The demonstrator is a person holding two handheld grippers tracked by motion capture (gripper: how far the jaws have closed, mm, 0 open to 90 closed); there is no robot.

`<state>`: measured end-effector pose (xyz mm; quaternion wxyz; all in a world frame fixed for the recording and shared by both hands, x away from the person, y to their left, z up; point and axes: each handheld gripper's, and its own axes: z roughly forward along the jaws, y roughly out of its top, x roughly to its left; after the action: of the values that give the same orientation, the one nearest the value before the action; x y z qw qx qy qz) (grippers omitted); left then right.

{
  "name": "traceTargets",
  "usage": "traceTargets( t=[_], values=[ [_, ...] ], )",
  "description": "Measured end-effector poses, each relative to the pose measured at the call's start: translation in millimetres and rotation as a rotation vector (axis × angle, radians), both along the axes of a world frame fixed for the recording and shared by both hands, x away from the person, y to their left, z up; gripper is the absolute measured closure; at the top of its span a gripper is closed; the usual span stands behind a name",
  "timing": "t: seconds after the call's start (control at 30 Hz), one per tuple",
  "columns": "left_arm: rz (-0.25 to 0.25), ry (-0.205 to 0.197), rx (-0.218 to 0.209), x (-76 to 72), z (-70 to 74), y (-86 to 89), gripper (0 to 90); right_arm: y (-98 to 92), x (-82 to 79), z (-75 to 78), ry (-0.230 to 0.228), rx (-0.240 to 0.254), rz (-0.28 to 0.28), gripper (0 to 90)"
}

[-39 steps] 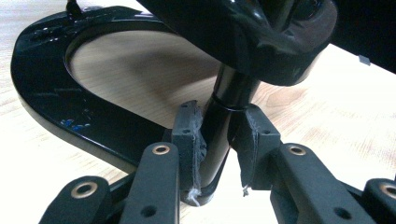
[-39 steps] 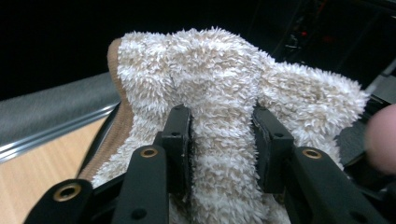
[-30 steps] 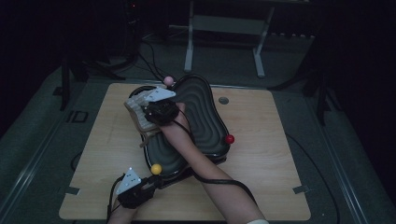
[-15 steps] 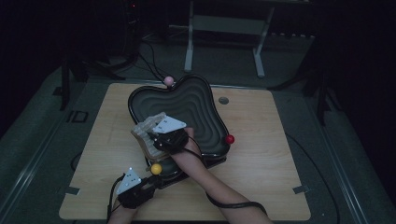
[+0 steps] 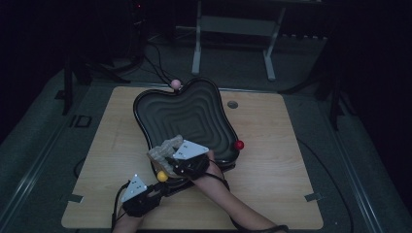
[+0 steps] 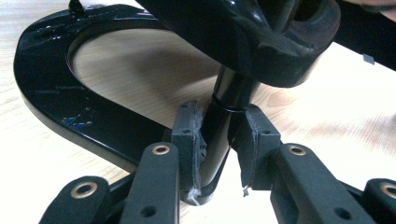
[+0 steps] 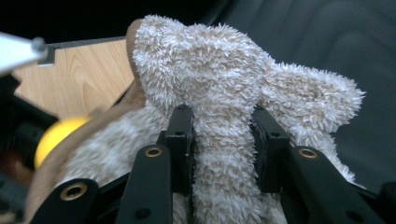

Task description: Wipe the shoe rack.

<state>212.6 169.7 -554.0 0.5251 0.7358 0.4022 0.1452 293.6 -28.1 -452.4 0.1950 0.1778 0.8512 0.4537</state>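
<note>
A black wavy tray (image 5: 142,121) stands on a wooden table (image 5: 272,184), with a pink ball (image 5: 175,84), a red ball (image 5: 238,144) and a yellow ball (image 5: 162,176) at its corners. My left gripper (image 5: 161,187) is at the tray's near corner, shut on a black upright post (image 6: 229,93) of the stand (image 6: 56,93), with its pads (image 6: 187,135) pressing the post. My right gripper (image 5: 170,158) hovers over the tray's near edge, shut on a fluffy beige cloth (image 5: 163,148). The cloth (image 7: 210,65) bulges above the jaws (image 7: 223,140), which have just closed a little further on it.
A yellow ball (image 7: 56,137) sits left of the cloth in the right gripper view. A round hole (image 5: 232,104) marks the table's far side. A metal frame (image 5: 233,29) and cables (image 5: 160,53) lie on the dark floor beyond the table.
My right gripper has carried the cloth from the tray's far left side toward its near edge and lower. The left gripper has stayed on the post.
</note>
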Motion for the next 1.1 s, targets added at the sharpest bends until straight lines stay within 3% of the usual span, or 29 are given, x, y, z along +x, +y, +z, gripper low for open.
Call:
traceTargets(
  t=[0.23, 0.3, 0.6, 0.73, 1.1],
  values=[
    [-0.005, -0.002, 0.006, 0.1, 0.2, 0.2, 70.4, -16.5, -11.8, -7.5, -0.009, -0.008, -0.012, 65.3],
    [-0.004, -0.002, 0.006, 0.0, 0.4, -0.1, 70.4, -20.0, -12.4, -7.6, 0.012, 0.000, -0.015, 65.3],
    [-0.002, -0.002, 0.011, -0.6, 0.9, 0.3, 70.4, -28.9, -8.0, -5.8, -0.047, -0.046, -0.035, 65.1],
    [-0.002, 0.000, 0.006, -0.5, 0.4, 0.7, 70.3, -49.1, 5.2, -4.4, -0.040, -0.031, -0.106, 65.0],
    [-0.004, 0.001, 0.004, -0.3, 0.1, 0.7, 70.2, -96.7, 18.5, -7.7, -0.023, -0.005, -0.241, 65.1]
  ],
)
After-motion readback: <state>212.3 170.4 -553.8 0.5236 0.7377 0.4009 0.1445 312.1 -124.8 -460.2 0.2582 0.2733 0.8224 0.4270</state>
